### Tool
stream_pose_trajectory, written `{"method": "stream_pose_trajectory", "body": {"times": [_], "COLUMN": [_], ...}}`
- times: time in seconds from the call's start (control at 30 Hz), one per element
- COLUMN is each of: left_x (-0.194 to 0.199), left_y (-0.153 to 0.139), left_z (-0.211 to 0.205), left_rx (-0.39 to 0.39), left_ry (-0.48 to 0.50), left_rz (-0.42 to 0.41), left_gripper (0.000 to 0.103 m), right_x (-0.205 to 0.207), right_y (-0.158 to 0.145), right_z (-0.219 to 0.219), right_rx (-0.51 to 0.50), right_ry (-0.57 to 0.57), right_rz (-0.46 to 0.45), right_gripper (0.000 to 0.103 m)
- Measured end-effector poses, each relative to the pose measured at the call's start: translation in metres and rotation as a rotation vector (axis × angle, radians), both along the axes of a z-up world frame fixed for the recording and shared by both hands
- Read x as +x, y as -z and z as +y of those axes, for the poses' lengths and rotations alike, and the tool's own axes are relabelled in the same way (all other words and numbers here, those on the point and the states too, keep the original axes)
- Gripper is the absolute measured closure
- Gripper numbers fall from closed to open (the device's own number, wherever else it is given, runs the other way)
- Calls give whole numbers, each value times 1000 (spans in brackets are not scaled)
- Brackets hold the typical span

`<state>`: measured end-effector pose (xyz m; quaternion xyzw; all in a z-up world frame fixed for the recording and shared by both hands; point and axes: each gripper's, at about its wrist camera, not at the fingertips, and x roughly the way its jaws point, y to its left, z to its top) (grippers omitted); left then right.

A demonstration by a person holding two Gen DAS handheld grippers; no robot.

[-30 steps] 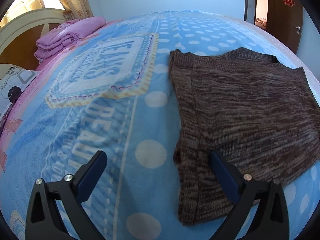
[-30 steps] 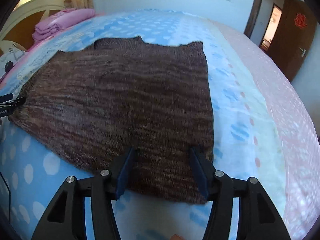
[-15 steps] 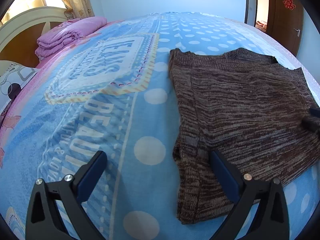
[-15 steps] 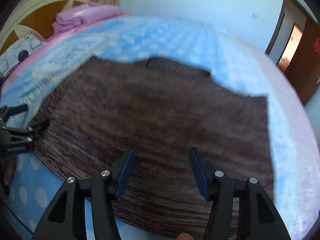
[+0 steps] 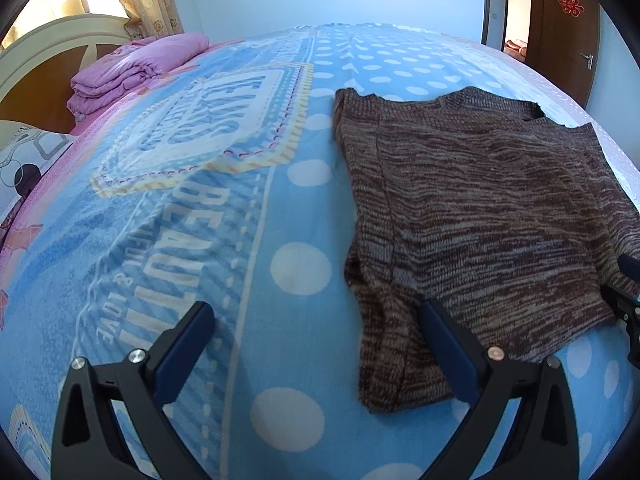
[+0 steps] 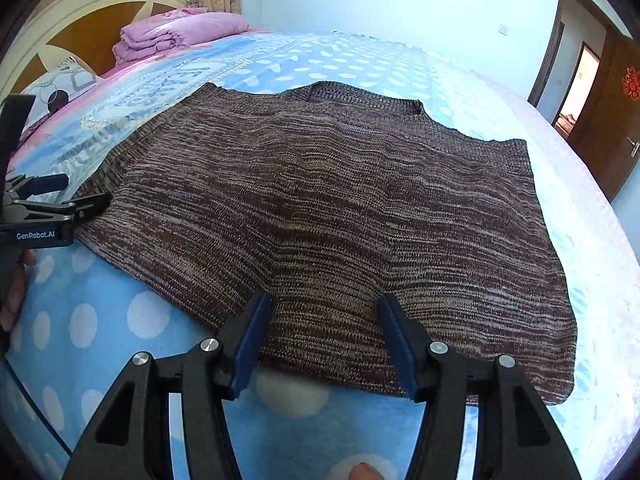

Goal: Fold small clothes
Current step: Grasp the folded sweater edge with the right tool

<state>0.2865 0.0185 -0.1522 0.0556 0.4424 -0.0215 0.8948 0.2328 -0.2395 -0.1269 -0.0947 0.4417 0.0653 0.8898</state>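
Observation:
A brown marled knit sweater lies spread flat on the blue polka-dot bedspread. My left gripper stands wide open at the sweater's near left corner. Its right finger is over the knit and its left finger over bare bedspread, so the sweater's side edge lies between them. In the right wrist view the left gripper shows at the left, with a hand behind it. My right gripper is open above the middle of the near hem, and only flat knit lies between its fingers.
A folded pink quilt and a patterned pillow lie by the cream headboard. A brown door stands at the far right. The bed's pink right edge runs past the sweater.
My right gripper has slid left along the near hem, from the sweater's right corner to its middle, and its tip now shows at the right edge of the left wrist view. The left gripper stayed put.

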Motion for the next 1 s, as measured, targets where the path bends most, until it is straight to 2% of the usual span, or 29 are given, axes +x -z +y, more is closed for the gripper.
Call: {"method": "stream_pose_trajectory", "body": {"times": [0.1, 0.17, 0.3, 0.37, 0.47, 0.6, 0.7, 0.8, 1.0], "left_x": [-6, -11, -12, -7, 8, 29, 47, 64, 100], "left_y": [-3, -6, -14, -20, -24, -30, -37, -44, -43], "left_z": [5, 15, 36, 47, 59, 66, 67, 64, 50], "left_rx": [-31, -88, -139, -131, -96, -123, -210, -322, -449], "left_ry": [10, 18, -5, -28, -60, -51, -21, 34, 94], "left_rz": [3, 17, 1, -22, -27, -22, -20, 7, 29], "left_gripper": [0, 0, 0, 0, 0, 0, 0, 0, 0], "right_x": [-7, -10, -16, -19, -22, -25, -22, -16, -6], "right_y": [-7, -11, -15, -17, -18, -13, -4, 2, 9], "right_z": [3, 5, 22, 41, 75, 121, 152, 167, 186], "right_rx": [-15, -14, -22, -29, -90, -159, -225, -246, -283], "right_ry": [-17, -30, -88, -135, -221, -338, -396, -406, -406], "right_rz": [12, 8, -33, -54, -98, -146, -170, -177, -201], "right_gripper": [46, 46, 46, 46, 44, 44, 44, 44, 44]}}
